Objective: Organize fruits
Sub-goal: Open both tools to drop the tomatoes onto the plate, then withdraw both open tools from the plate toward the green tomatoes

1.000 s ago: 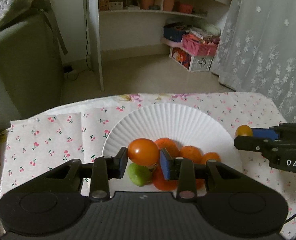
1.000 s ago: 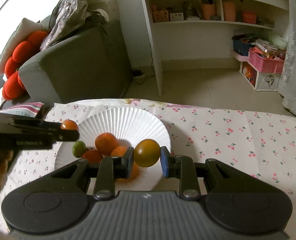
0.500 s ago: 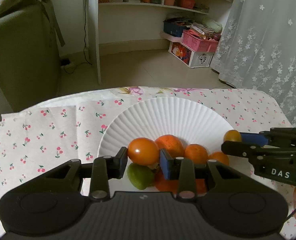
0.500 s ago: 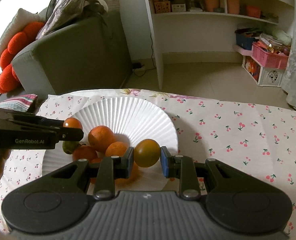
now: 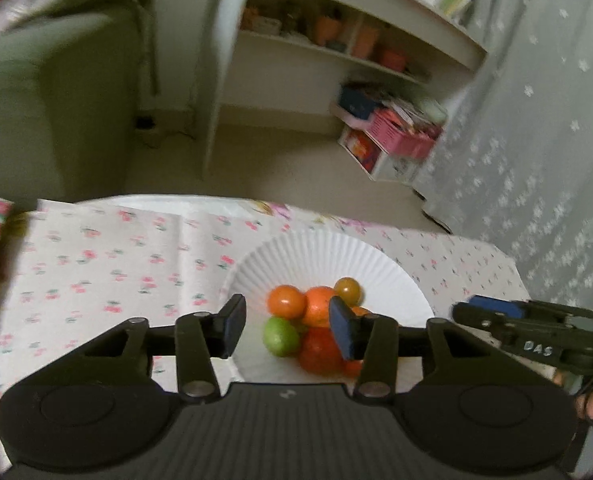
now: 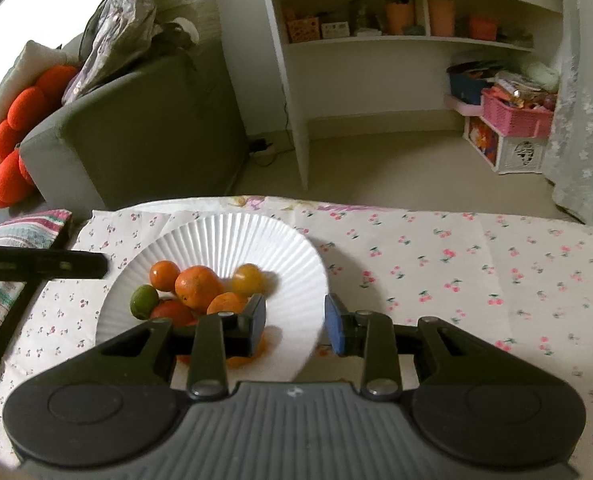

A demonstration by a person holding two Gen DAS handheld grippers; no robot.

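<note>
Fruits (image 6: 197,287) piled on paper plate (image 6: 232,236).

small round fruits sit heaped on the near-left part of a white fluted paper plate (image 6: 256,236): a green one (image 6: 144,300) at the left edge, an orange tomato (image 6: 164,275) behind it, a larger dimpled orange (image 6: 196,286) in the middle, and a yellow-amber tomato (image 6: 248,279) on the right, touching the pile.
</note>
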